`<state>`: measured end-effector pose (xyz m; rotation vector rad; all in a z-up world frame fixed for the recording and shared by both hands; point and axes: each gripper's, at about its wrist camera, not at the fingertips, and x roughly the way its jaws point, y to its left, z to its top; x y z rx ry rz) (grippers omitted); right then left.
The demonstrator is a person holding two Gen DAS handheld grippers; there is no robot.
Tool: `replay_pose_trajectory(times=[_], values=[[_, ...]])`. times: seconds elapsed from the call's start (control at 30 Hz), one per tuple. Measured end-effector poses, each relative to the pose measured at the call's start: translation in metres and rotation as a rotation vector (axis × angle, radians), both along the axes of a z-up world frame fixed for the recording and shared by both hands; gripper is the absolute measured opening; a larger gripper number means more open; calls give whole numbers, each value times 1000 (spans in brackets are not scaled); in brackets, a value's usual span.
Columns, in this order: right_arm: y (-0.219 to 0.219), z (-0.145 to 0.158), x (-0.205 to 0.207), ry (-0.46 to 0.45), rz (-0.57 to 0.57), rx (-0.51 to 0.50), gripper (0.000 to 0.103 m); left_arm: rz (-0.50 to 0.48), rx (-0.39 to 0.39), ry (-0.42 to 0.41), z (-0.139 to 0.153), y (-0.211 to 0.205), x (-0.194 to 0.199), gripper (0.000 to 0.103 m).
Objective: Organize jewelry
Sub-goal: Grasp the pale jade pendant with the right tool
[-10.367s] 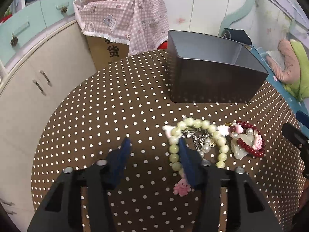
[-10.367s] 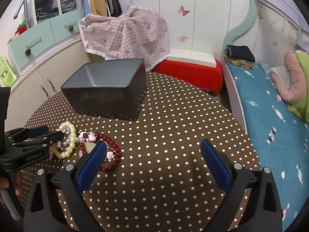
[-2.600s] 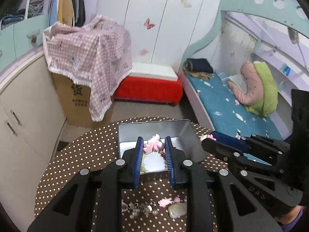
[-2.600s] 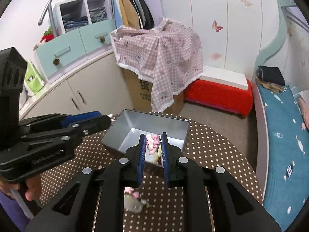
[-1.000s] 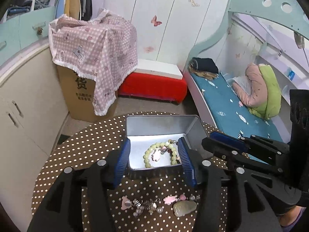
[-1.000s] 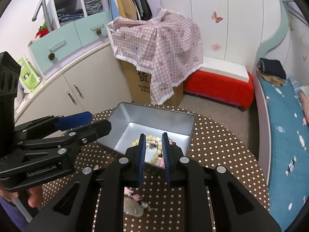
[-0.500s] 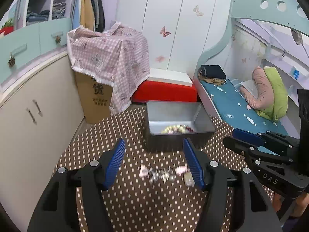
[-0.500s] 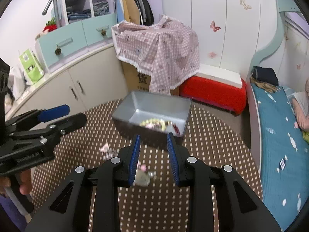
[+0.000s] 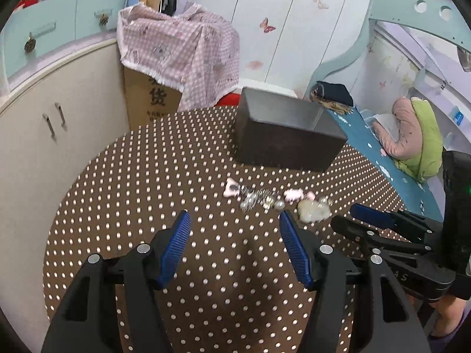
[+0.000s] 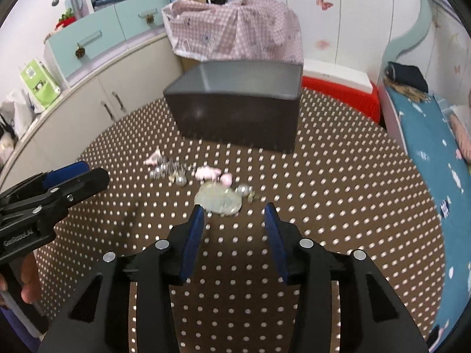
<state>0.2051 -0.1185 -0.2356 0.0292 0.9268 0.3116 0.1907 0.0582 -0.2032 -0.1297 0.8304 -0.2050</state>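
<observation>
A grey metal box (image 9: 282, 135) (image 10: 241, 103) stands at the far side of a round brown polka-dot table (image 9: 147, 182) (image 10: 338, 191). A loose line of jewelry lies in front of it: a pink charm (image 9: 231, 189) (image 10: 154, 157), silver beads and chain (image 9: 260, 200) (image 10: 170, 173), pink pieces (image 9: 293, 194) (image 10: 207, 173) and a pale jade pendant (image 9: 313, 213) (image 10: 219, 201). My left gripper (image 9: 235, 220) is open and empty, low over the table just short of the beads. My right gripper (image 10: 234, 207) is open and empty, right in front of the pendant.
A cardboard box under a pink checked cloth (image 9: 176, 50) (image 10: 235, 29) stands behind the table. White cabinets (image 9: 53, 117) are on the left, a red bench (image 10: 338, 85) behind, and a bed with a blue sheet (image 9: 382, 153) (image 10: 426, 135) on the right.
Both grippers have dropped from above the box to low over the table near the loose jewelry. The right jaws have opened wider. The beaded bracelets stay out of sight inside the box.
</observation>
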Motion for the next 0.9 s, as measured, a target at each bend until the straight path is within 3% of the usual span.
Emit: replay_pose_trajectory(times=[0.13,0.27,0.53,0.63,0.67,0.9], values=[[8,-12,5,20,2,-2,43,4,-5,15,-8,4,-2,60],[16,-15,11,9,-3,1,55,7,-5,18,-11,6,-3,60],[39,-17,29,-18,-4,-67,57,16,-14,19,-13,15,3,60],[43,-17,32,-21,-2,-93,54,17,-20,23,-13,17,6,60],[42,-17,33,-26,-5,-99,44,17,-21,25,-13,18,8,60],[26,-16,25,-24,14,-71,43,-3,-26,30,-16,10,13,60]])
